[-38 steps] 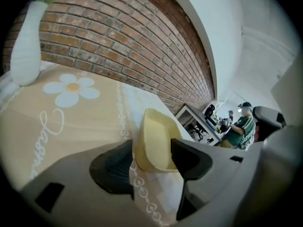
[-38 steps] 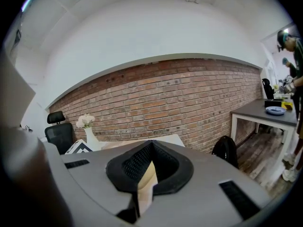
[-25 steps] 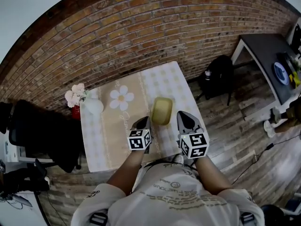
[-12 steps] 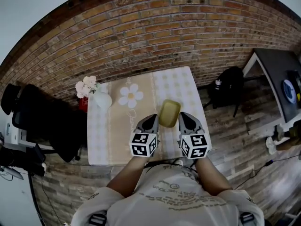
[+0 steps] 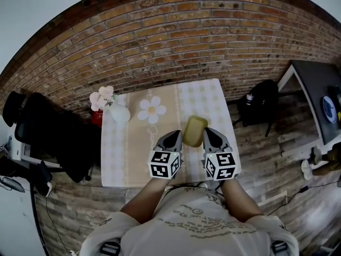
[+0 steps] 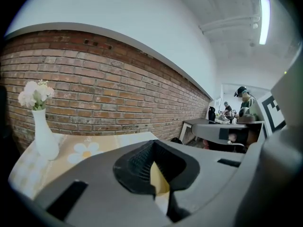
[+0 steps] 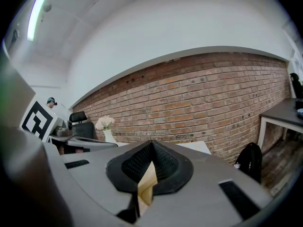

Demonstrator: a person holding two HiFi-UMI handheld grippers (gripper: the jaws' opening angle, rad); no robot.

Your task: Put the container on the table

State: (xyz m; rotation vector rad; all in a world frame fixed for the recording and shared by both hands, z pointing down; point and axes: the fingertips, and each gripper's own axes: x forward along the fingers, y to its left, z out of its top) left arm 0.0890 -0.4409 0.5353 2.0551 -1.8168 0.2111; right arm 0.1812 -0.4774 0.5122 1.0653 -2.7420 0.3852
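An olive-yellow container hangs over the right half of the table, which wears a beige checked cloth with a daisy print. My left gripper is shut on the container's left edge and my right gripper on its right edge. In the left gripper view the jaws are closed with a yellow sliver of the container pinched between the pads. The right gripper view shows the same: closed jaws with a strip of the container between them. Most of the container is hidden in both gripper views.
A white vase with pink flowers stands at the table's far left corner. A black office chair is left of the table, a black bag and a dark desk to the right. A brick wall runs behind.
Both grippers have come up with the container held between them, the left one most. The container now sits a little further right over the cloth.
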